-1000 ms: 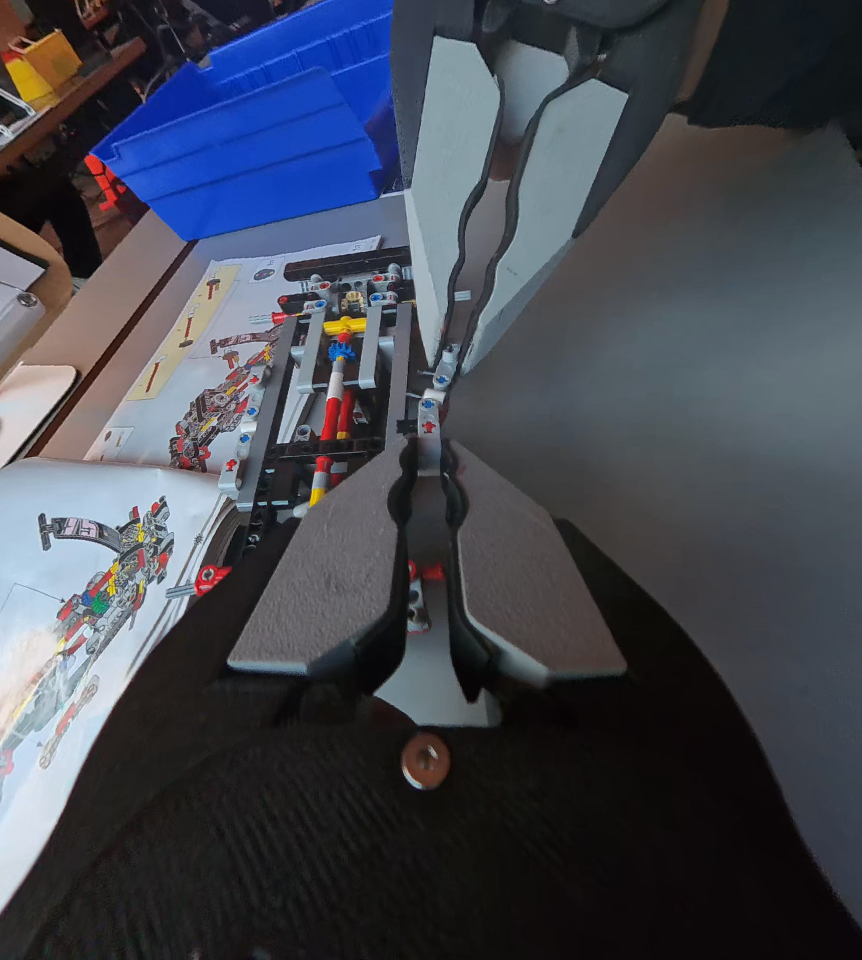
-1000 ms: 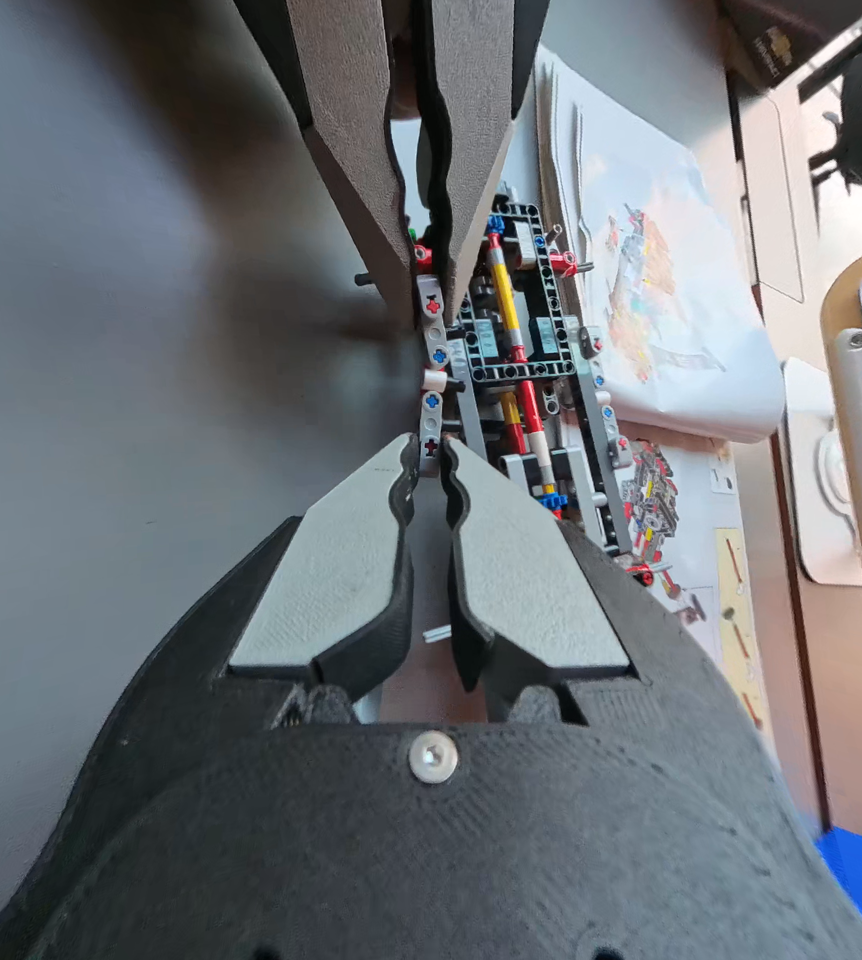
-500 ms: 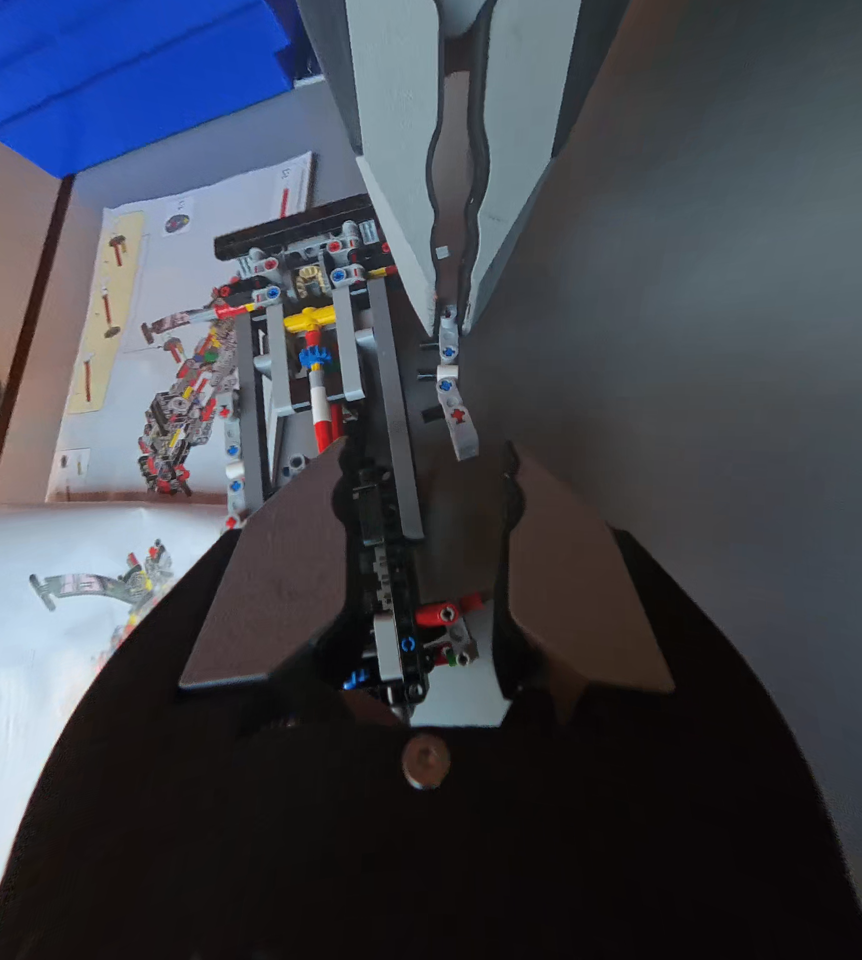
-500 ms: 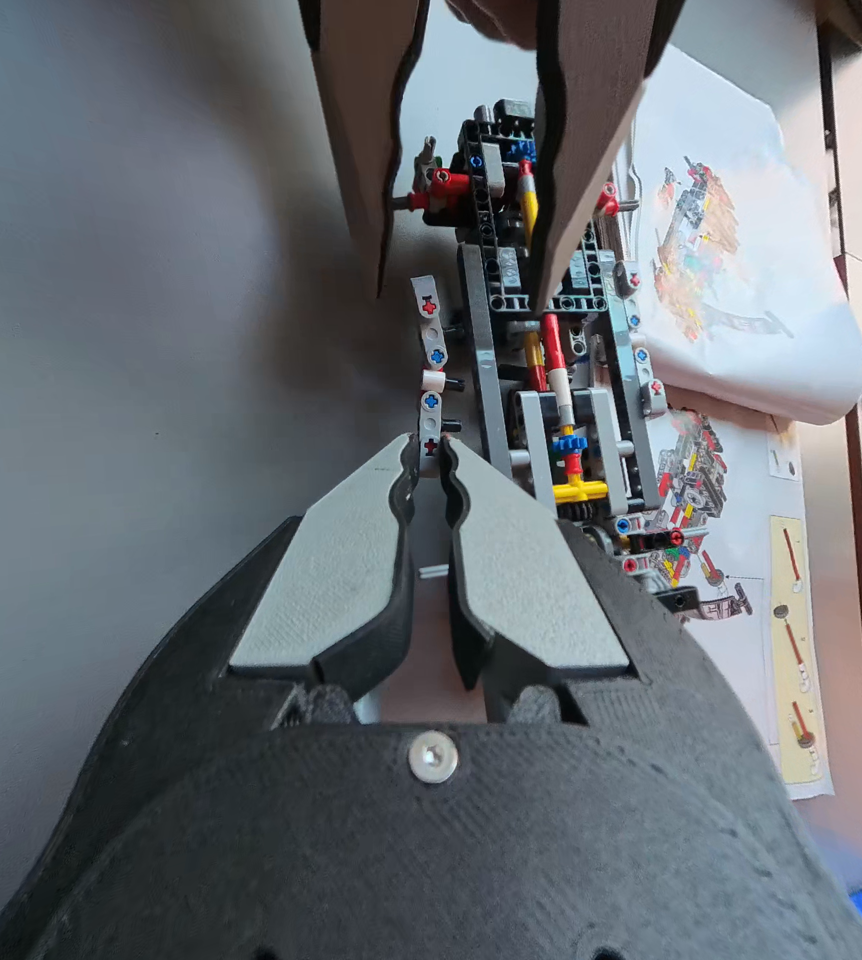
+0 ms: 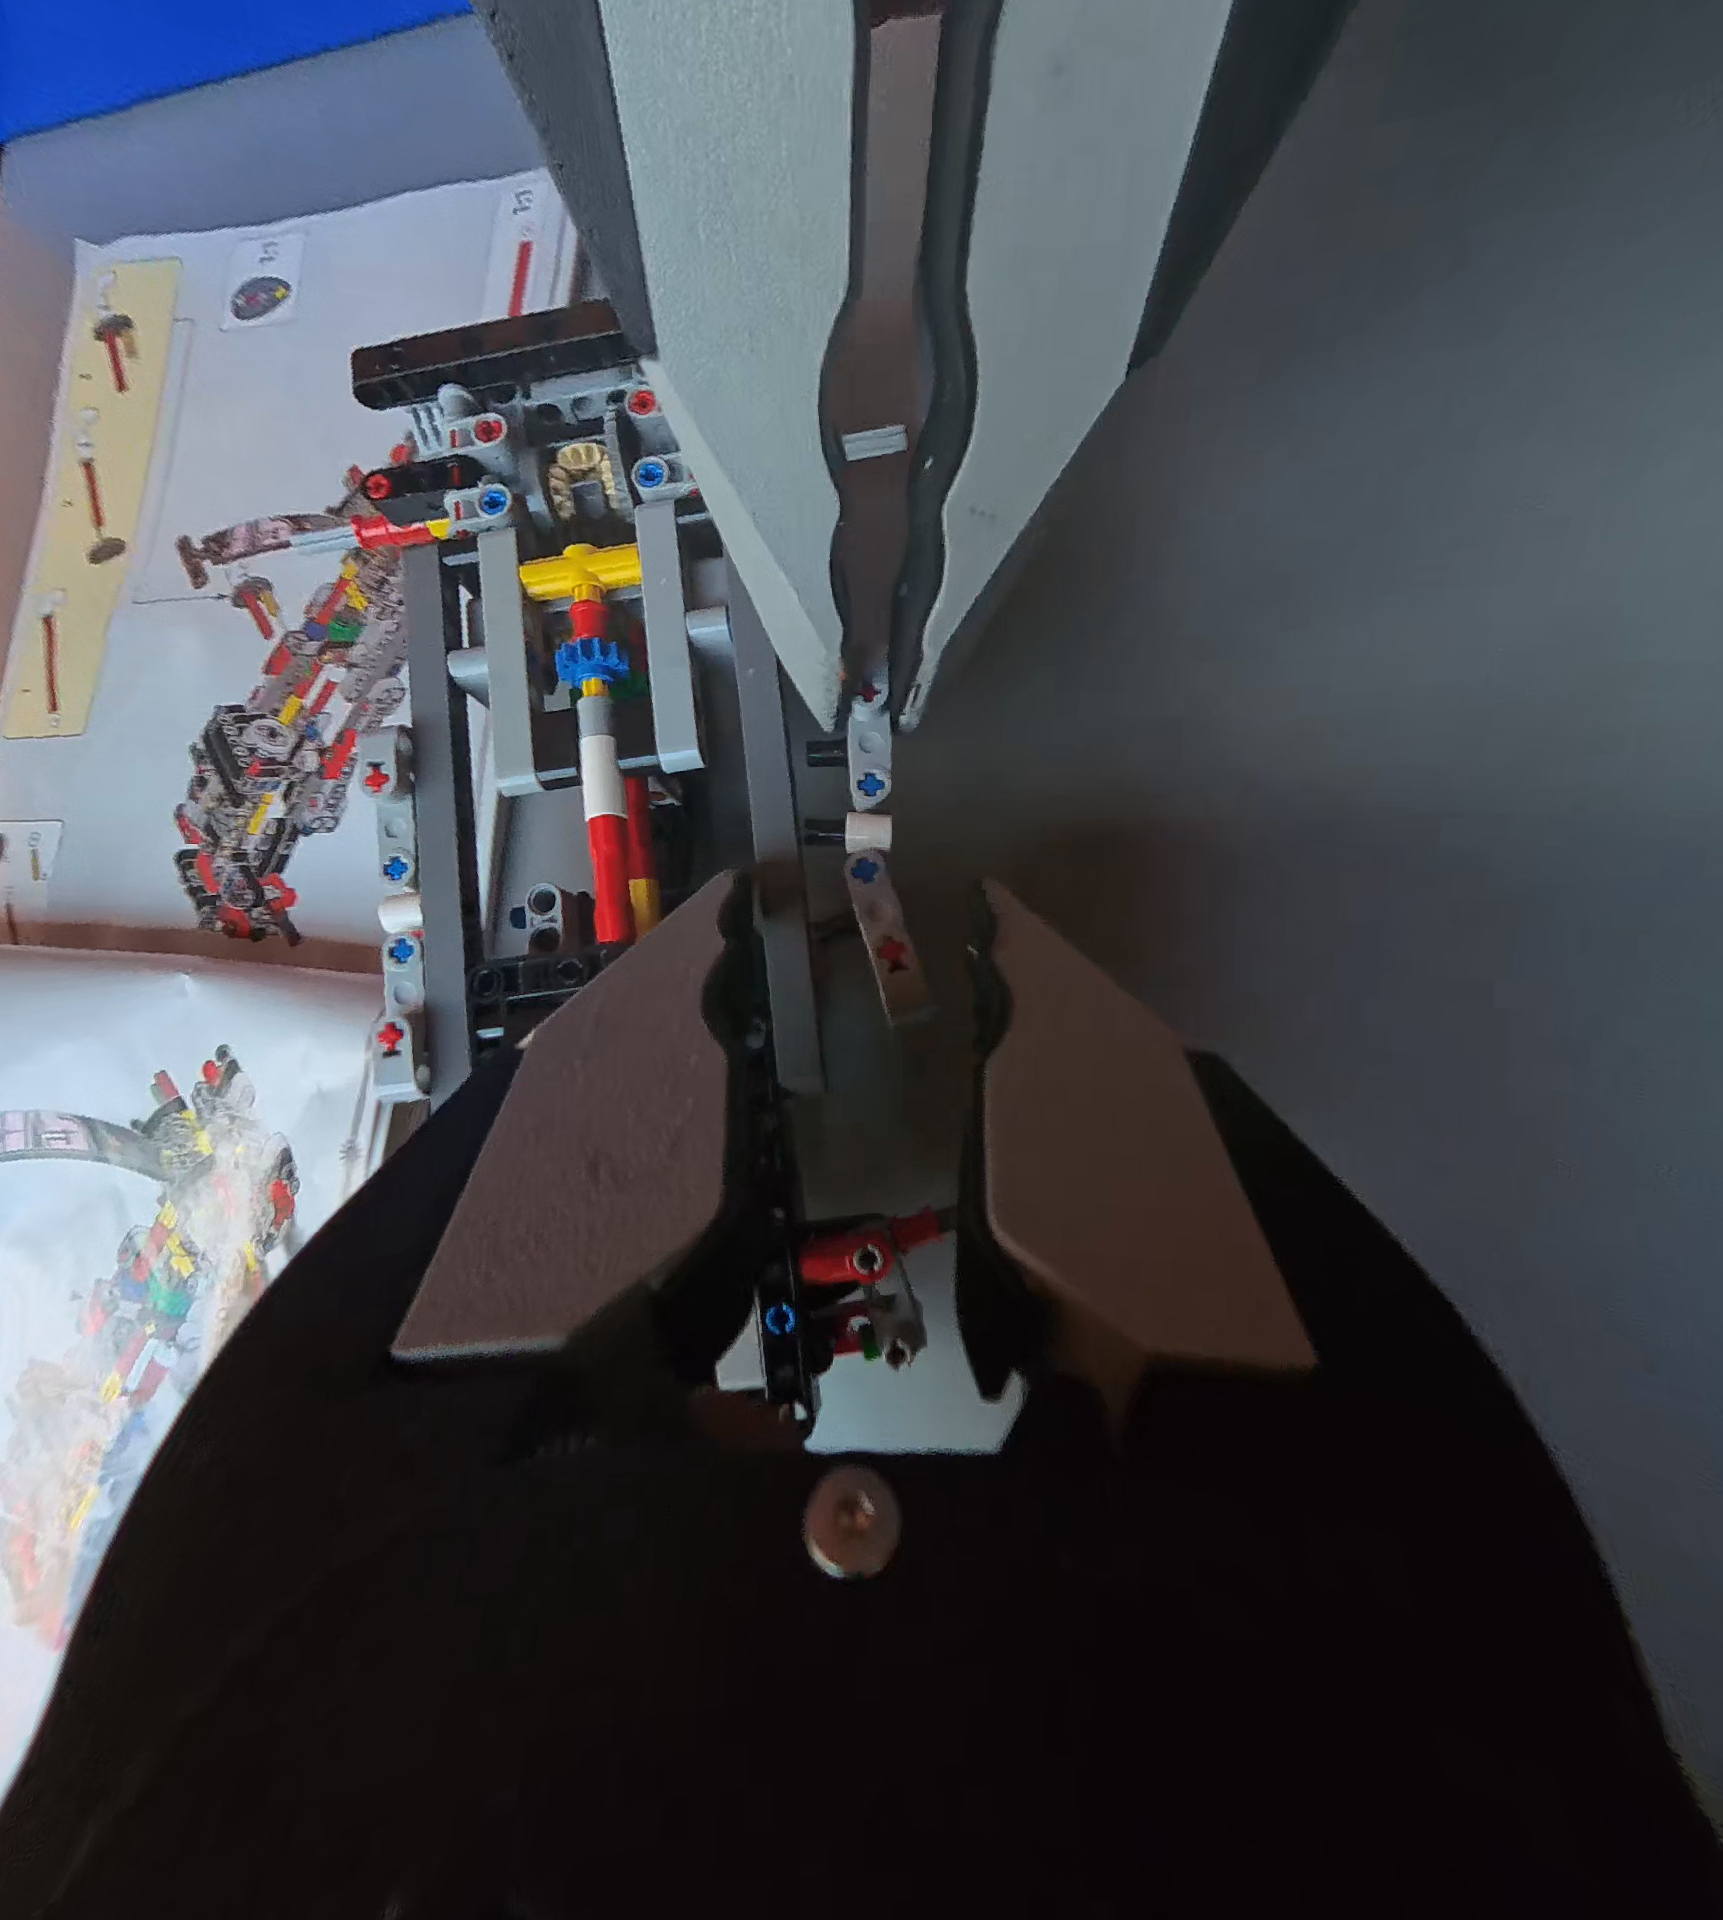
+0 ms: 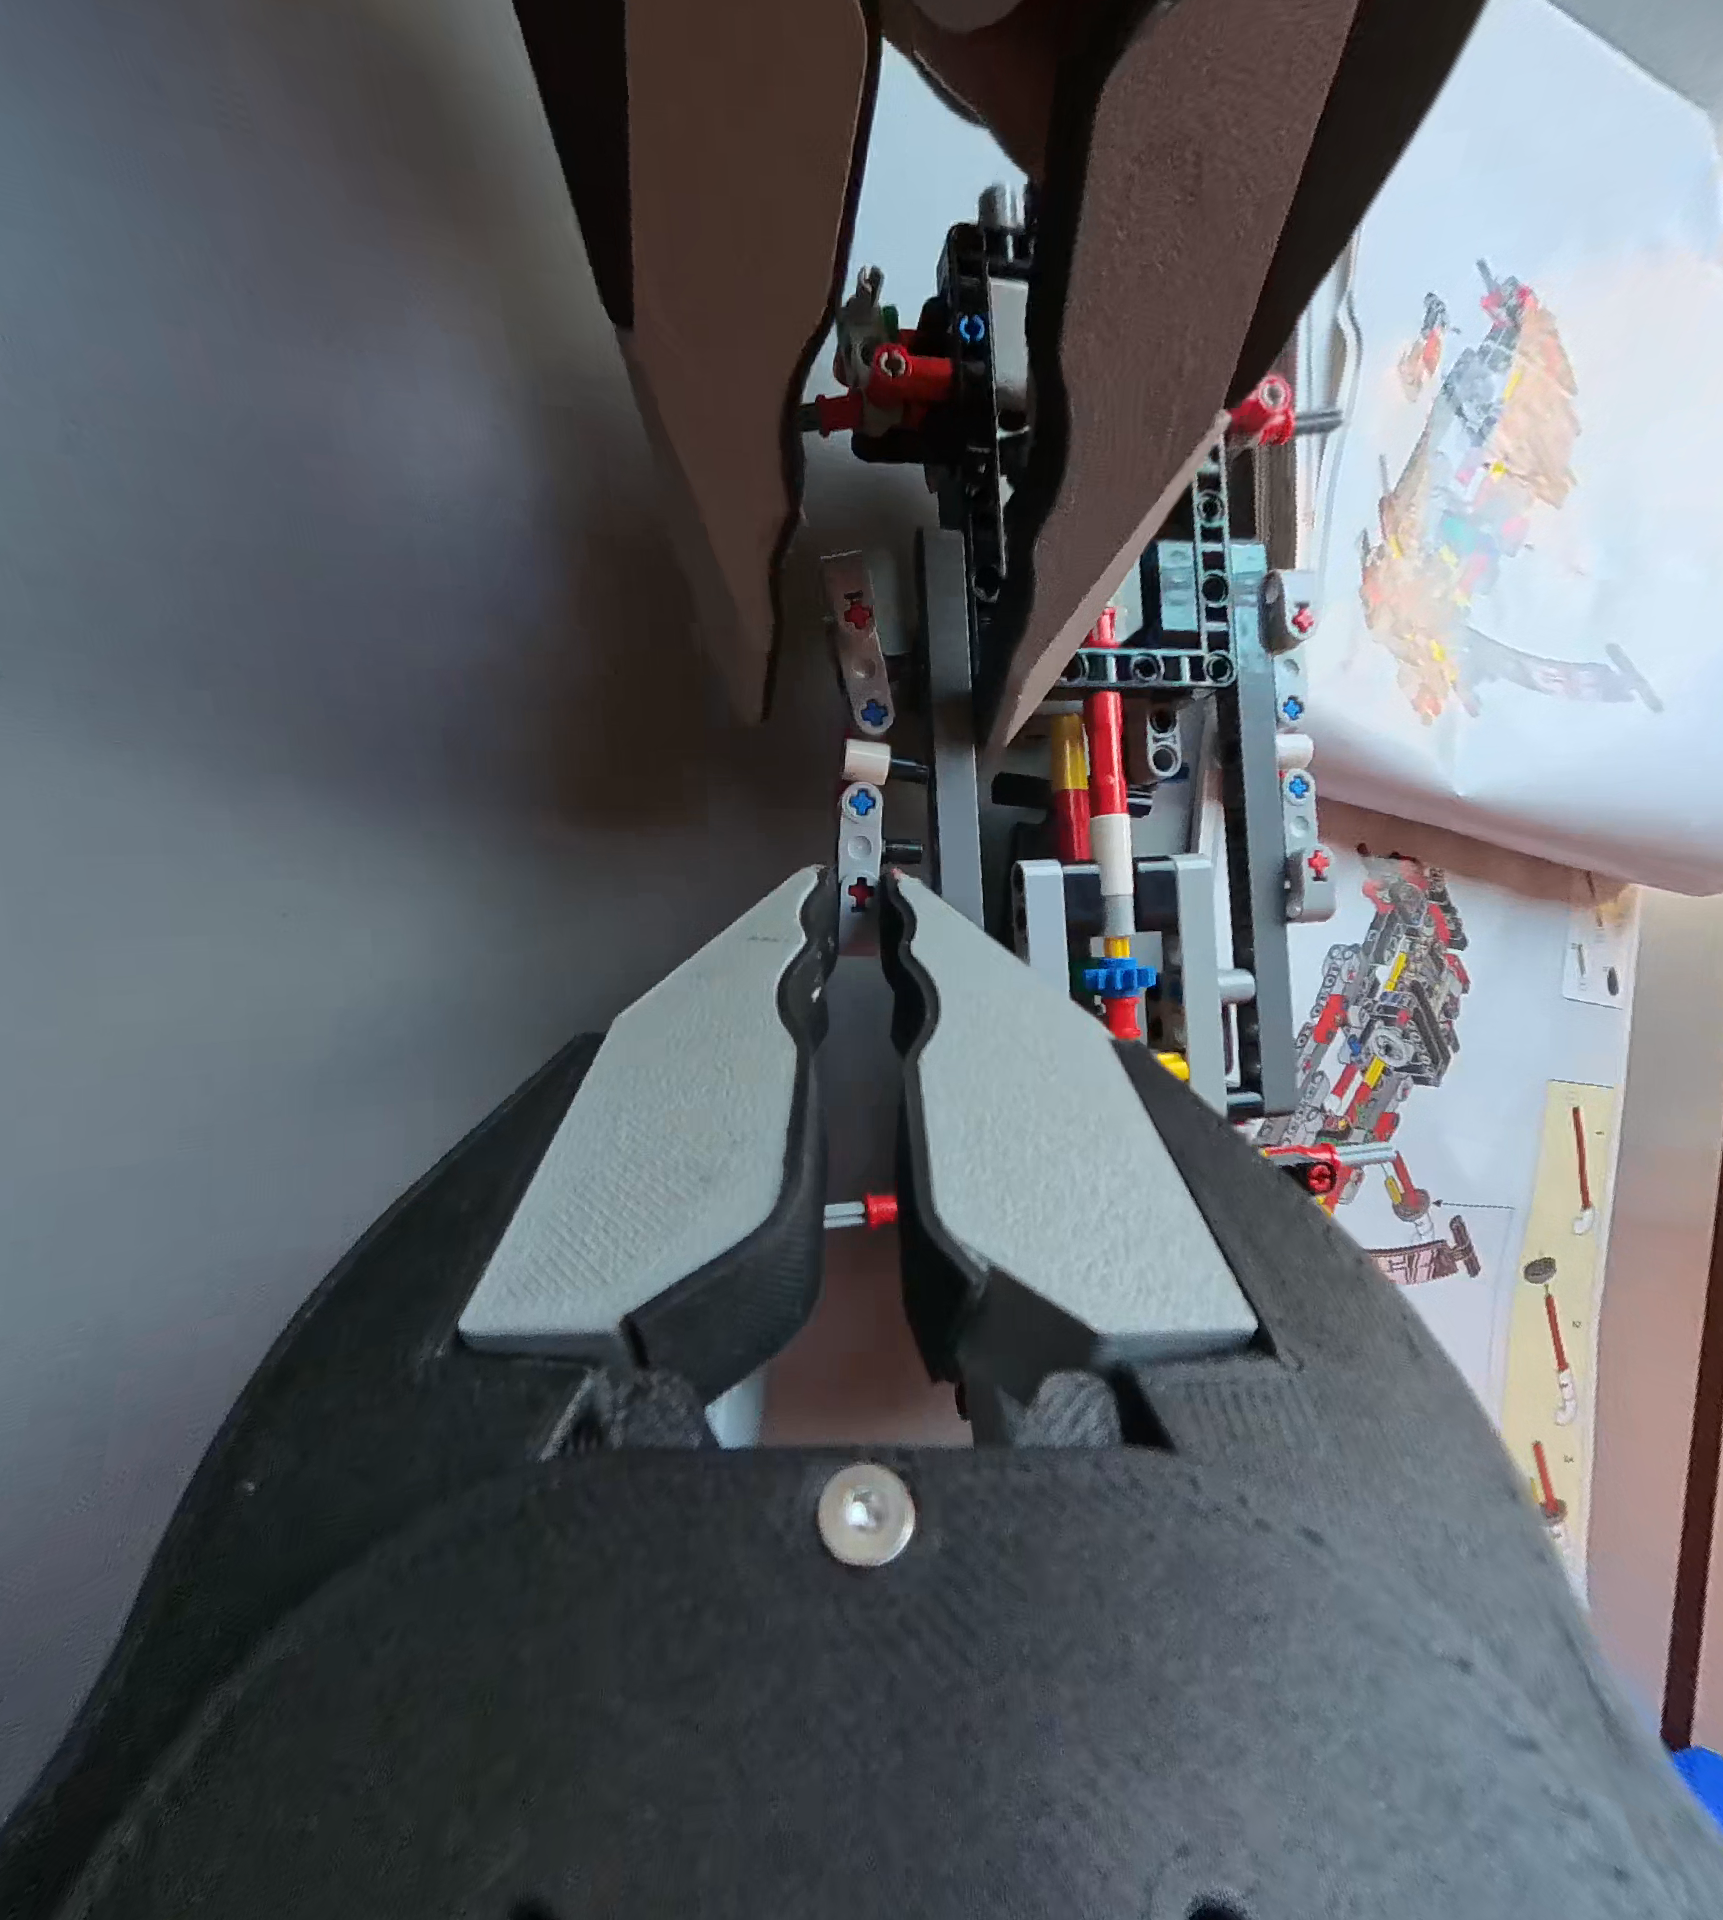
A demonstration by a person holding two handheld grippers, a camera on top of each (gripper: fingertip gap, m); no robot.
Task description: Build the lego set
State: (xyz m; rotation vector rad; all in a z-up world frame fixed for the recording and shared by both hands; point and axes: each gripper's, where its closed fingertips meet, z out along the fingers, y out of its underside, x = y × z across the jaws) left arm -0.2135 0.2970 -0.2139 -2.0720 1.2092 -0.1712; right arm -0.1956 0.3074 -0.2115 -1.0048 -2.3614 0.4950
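The right gripper (image 6: 862, 899) has its fingers pinched on a small grey link (image 6: 859, 868) of the brick frame (image 6: 1106, 727). The left gripper (image 5: 857, 914) stands apart around the frame's side beam (image 5: 784, 997), one finger touching, the other clear.

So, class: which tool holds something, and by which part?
The right tool pinches the small light-grey link on the grey toy-brick frame by its red-pinned end. The left tool straddles the frame, open.

A matte grey table (image 5: 1459, 727) fills most of both views, lit softly with shadow toward the middle. A brown wooden edge (image 6: 1709, 1351) borders it, with a blue bin (image 5: 161, 62) at one end.
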